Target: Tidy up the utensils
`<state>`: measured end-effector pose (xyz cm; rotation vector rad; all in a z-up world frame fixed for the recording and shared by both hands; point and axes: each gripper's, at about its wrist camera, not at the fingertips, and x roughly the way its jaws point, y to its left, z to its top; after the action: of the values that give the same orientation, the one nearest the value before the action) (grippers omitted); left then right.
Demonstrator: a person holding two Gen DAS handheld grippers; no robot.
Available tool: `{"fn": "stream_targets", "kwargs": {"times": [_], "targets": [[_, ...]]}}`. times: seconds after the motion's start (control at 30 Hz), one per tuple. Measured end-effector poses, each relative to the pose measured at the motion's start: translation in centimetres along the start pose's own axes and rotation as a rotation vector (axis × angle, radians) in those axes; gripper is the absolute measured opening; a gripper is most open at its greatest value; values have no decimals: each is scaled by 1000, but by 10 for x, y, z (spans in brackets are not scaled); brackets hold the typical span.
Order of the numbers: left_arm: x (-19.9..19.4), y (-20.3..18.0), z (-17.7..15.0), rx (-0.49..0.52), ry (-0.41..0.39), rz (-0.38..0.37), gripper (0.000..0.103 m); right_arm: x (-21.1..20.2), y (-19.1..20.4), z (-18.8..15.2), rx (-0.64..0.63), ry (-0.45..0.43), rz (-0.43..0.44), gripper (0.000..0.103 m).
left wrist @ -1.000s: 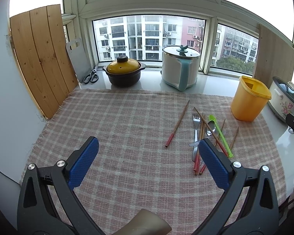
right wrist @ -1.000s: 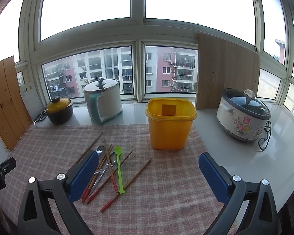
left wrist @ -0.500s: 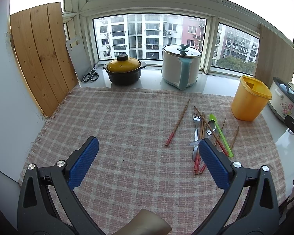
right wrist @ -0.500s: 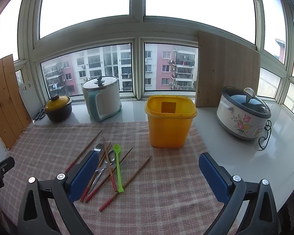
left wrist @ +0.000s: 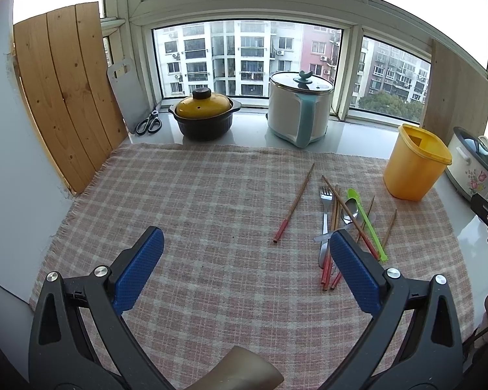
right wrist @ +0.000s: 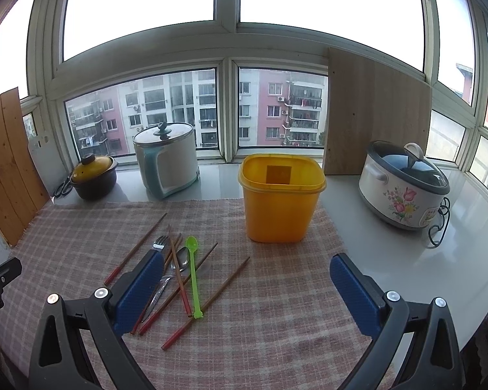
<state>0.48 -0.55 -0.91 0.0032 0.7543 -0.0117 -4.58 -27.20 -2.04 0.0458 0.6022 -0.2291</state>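
Observation:
Several utensils lie loose on a checked cloth (left wrist: 192, 201): a metal fork (left wrist: 324, 214), a metal spoon (right wrist: 181, 260), a green plastic spoon (left wrist: 367, 221) (right wrist: 193, 276) and several red-tipped wooden chopsticks (left wrist: 294, 204) (right wrist: 208, 302). An empty yellow container (left wrist: 413, 165) (right wrist: 279, 201) stands upright just behind and right of the pile. My left gripper (left wrist: 244, 260) is open and empty, above the cloth to the left of the pile. My right gripper (right wrist: 247, 289) is open and empty, above the cloth in front of the container; its left finger (right wrist: 140, 289) hides part of the pile.
On the sill behind stand a dark pot with a yellow lid (left wrist: 205, 117), a white and teal cooker (left wrist: 299, 107), scissors (left wrist: 149, 123) and a grey cutting board (left wrist: 127, 94). A floral slow cooker (right wrist: 403, 185) sits at the right. Wooden boards (left wrist: 65, 91) (right wrist: 374, 110) lean at both sides.
Both grippers have shifted slightly forward toward the window, so the pile and container look a little nearer. Both stay open; the utensils have not moved.

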Motion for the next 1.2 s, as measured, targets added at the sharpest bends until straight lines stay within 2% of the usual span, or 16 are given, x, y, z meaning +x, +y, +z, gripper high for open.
{"fn": "stream_targets", "kwargs": {"times": [0.37, 0.6, 0.83, 0.97, 1.1, 1.2], "targets": [[7, -3, 0, 6, 13, -1, 103, 8, -3, 1, 5, 15, -9, 103], [25, -3, 8, 28, 42, 11, 103, 21, -6, 3, -13, 23, -21, 103], [57, 10, 9, 75, 93, 28, 103, 43, -9, -3, -33, 13, 62, 103], [77, 14, 8, 116, 123, -35, 103, 65, -11, -7, -24, 63, 104, 95], [92, 16, 8, 161, 107, -107, 103, 87, -10, -12, -2, 132, 143, 92], [105, 11, 11, 184, 96, -107, 94, 102, -9, -16, -10, 189, 173, 85]]}}
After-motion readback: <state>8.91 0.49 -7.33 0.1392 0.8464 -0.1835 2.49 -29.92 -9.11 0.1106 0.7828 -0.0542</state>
